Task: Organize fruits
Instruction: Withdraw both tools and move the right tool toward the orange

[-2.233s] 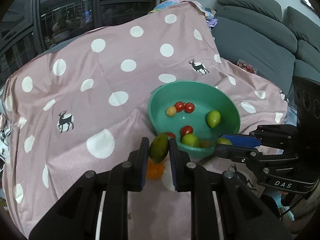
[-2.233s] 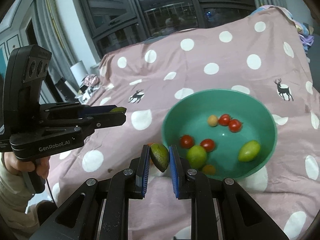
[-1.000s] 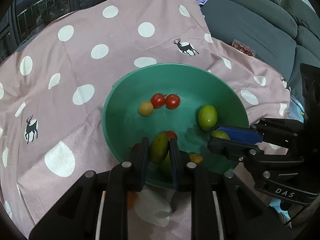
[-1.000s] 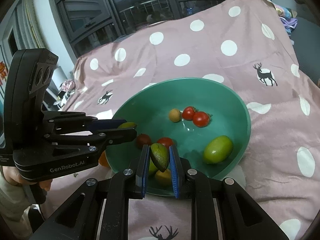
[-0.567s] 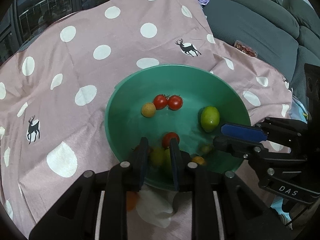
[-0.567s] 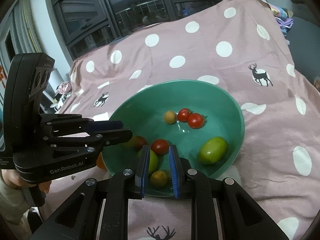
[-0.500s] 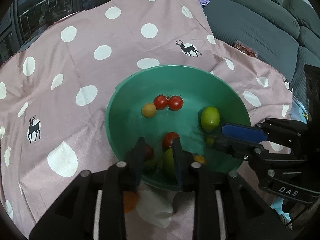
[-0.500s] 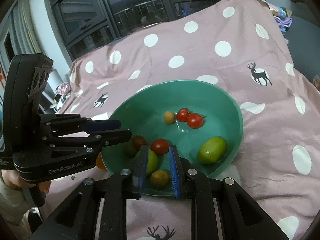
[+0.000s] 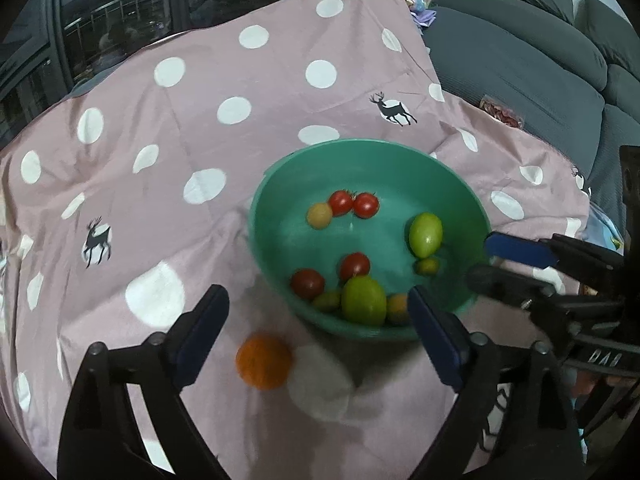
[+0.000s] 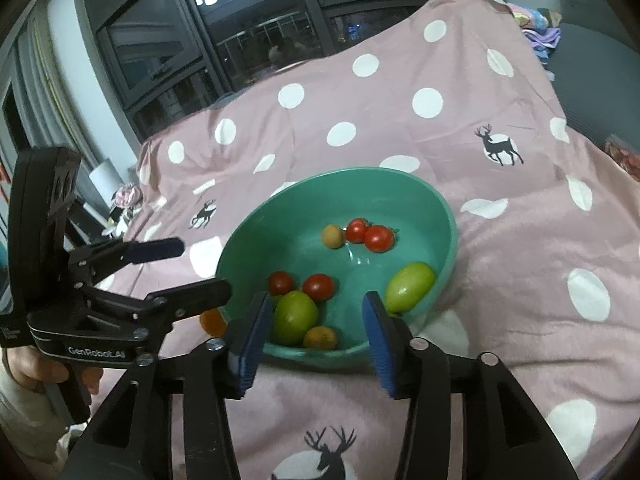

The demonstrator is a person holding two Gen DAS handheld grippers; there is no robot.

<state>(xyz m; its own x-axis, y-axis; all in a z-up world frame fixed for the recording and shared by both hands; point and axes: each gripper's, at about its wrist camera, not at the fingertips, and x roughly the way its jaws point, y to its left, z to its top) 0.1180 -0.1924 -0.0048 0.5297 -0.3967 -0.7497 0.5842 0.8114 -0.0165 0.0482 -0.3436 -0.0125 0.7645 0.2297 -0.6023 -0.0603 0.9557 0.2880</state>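
A teal bowl (image 9: 360,143) (image 10: 360,170) sits on a pink dotted cloth and holds several fruits: red tomatoes (image 9: 354,265), a big green fruit (image 9: 363,300) (image 10: 295,316), another green one (image 9: 425,234) (image 10: 410,286), and small olive and yellowish ones. An orange (image 9: 264,360) (image 10: 210,322) lies on the cloth just outside the near rim. My left gripper (image 9: 318,328) (image 10: 200,270) hangs over the bowl's near edge, jaws opening wide, nothing between them. My right gripper (image 10: 315,312) (image 9: 482,260) is at the bowl's other side, jaws opening, also empty.
The pink cloth (image 9: 200,120) covers the whole surface and slopes up behind the bowl. A grey sofa (image 9: 520,72) stands to the right. Dark windows (image 10: 260,40) lie beyond. A person's hand (image 10: 36,372) holds the left gripper's handle.
Both grippers held a small greenish fruit over the bowl, then let go. The fruits dropped in among the others. Both sets of jaws have spread apart and drawn back a little.
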